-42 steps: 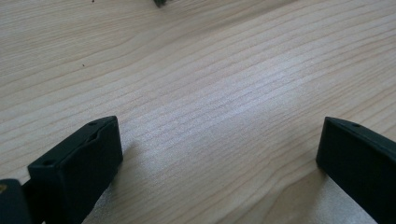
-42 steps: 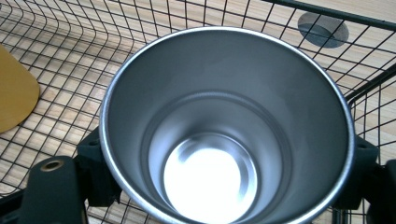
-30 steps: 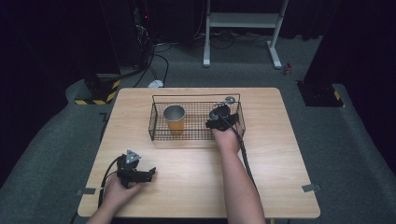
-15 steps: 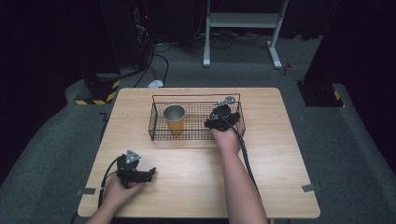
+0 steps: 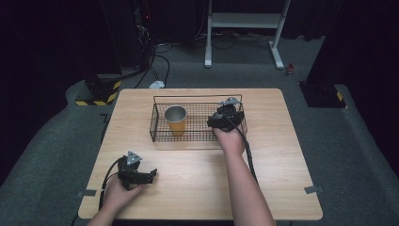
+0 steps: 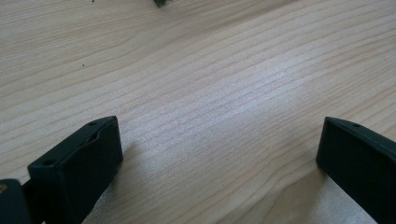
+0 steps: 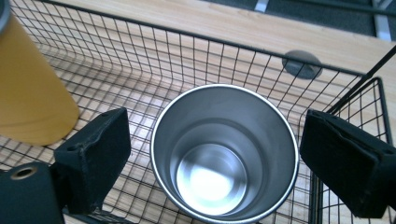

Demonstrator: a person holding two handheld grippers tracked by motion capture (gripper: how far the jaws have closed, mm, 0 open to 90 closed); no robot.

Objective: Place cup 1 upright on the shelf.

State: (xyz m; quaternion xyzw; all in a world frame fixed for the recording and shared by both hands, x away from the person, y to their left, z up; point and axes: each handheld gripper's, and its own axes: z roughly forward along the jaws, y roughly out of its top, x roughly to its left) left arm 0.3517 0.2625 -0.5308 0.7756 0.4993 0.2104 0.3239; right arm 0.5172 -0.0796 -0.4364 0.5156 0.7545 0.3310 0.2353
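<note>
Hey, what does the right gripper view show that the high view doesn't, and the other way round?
The right gripper view alone looks down into a steel cup that stands upright between the right gripper's open jaws, not touching either, with a grey round disc on the table beyond. The high view alone takes in the whole table, the left gripper resting near its front left corner, and both forearms. Both show the wire basket and the upright yellow cup inside it.
</note>
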